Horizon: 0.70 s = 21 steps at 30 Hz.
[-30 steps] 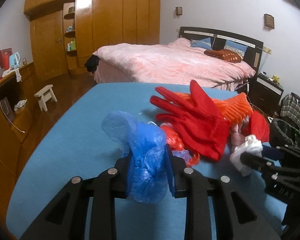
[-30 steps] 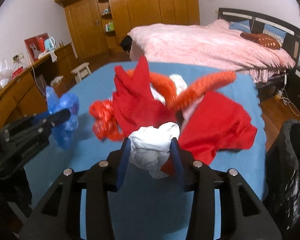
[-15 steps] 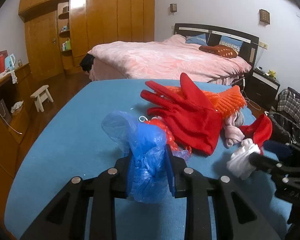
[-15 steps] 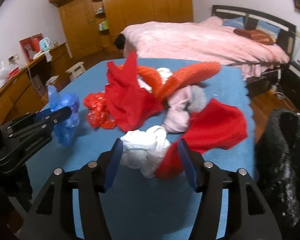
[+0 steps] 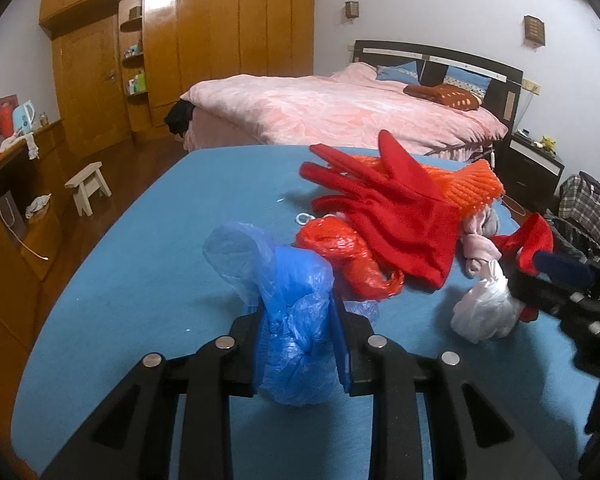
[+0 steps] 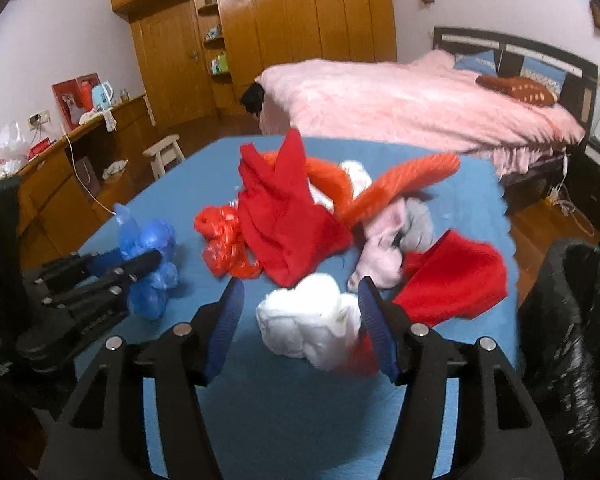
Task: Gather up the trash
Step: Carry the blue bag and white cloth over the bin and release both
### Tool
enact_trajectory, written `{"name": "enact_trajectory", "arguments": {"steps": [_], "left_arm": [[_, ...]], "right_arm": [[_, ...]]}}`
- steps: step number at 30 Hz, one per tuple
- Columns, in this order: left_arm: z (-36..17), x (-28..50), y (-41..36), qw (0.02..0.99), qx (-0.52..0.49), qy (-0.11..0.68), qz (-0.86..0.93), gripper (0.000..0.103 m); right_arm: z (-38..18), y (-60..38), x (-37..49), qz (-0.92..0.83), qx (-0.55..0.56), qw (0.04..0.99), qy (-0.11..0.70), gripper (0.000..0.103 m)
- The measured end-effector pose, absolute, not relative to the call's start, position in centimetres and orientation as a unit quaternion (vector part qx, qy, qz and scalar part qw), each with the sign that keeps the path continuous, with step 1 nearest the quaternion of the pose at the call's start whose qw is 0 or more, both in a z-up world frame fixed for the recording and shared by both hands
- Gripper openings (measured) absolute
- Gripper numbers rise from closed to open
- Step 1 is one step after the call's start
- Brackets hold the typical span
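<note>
Across the blue table point(image 5: 112, 304) — scattered clothes; behind, a pink bed point(image 5: 340, 112).

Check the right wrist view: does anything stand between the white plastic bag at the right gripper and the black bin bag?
Nothing visible does. The white plastic bag lies between the right gripper's open jaws, and only bare blue tablecloth separates it from the black bin bag.

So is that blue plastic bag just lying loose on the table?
No, the left gripper has the blue plastic bag pinched between its two fingers.
</note>
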<state>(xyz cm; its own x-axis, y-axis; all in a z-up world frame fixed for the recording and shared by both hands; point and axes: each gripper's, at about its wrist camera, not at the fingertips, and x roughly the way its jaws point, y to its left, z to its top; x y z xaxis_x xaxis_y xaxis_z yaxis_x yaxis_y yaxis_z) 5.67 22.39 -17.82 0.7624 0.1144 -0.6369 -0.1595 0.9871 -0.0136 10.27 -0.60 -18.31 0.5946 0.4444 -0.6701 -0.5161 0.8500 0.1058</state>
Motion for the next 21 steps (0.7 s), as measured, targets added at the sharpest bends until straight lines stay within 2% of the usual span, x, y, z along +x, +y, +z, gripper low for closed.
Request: {"name": "enact_trajectory", "arguments": {"steps": [8,11,14,21], "left_arm": [[-17.8,5.5,22.8,0.938,-0.033,0.338,0.075,0.028],[-17.8,5.5,22.8,0.938,-0.035,0.337,0.074,0.028],[-17.5,5.5,22.6,0.938,-0.033,0.336,0.072,0.028],[-14.9,5.6,21.0,0.947,-0.024,0.316,0.058,0.028]], "right_arm": [[-21.0,0.5,11.7,0.258,-0.069,0.876,0.401,0.059],[-21.0,0.5,11.6,0.273,-0.066,0.87,0.405,0.046],[-20.3,0.1,11.4,0.283,-0.057,0.869,0.402,0.042],[-14.6,-1.7,10.1,0.312,-0.01,0.887,0.34,0.042]]}}
